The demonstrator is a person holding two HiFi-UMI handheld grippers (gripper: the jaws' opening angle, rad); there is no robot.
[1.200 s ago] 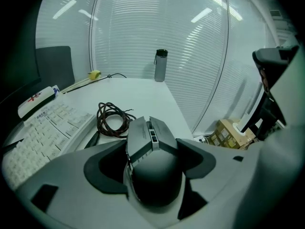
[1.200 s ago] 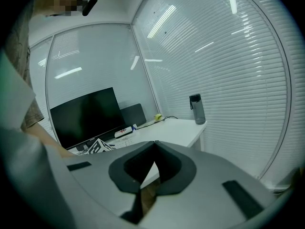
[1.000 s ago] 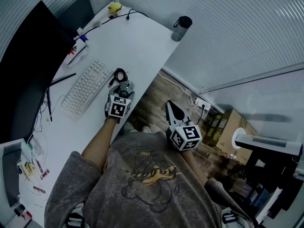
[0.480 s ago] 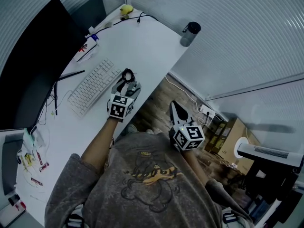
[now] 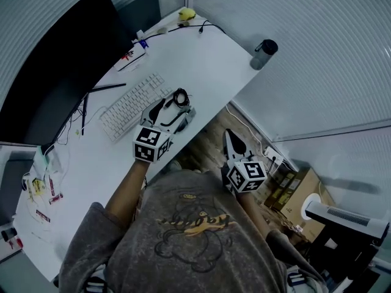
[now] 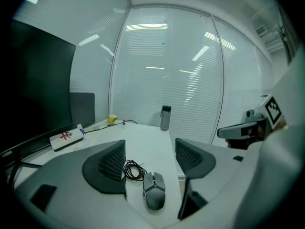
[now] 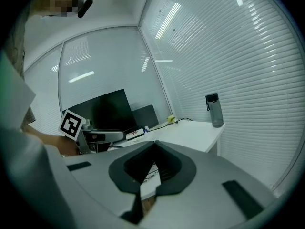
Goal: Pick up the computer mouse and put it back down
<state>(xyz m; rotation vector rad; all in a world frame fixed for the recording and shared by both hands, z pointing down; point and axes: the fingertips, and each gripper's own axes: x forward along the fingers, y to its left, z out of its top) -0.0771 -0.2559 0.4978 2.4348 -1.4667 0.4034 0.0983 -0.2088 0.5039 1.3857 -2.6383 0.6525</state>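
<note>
The grey computer mouse (image 5: 185,115) (image 6: 154,196) lies on the white desk (image 5: 201,54) near its right edge, with its black cable coiled (image 5: 180,96) (image 6: 134,170) just beyond it. My left gripper (image 5: 166,112) (image 6: 150,143) hovers over the mouse, open, one jaw on each side of it and not touching it. My right gripper (image 5: 233,144) (image 7: 153,146) is off the desk, above the wooden floor, shut with nothing in it.
A white keyboard (image 5: 133,104) lies left of the mouse, in front of a large black monitor (image 5: 55,84). A dark bottle (image 5: 264,52) (image 6: 165,118) (image 7: 214,109) stands at the desk's far corner. A yellow object (image 5: 186,13) and a cable lie at the back.
The head view has shifted. The left gripper's jaws stand wider apart than before and the mouse now lies on the desk between them. The right gripper has stayed shut off the desk.
</note>
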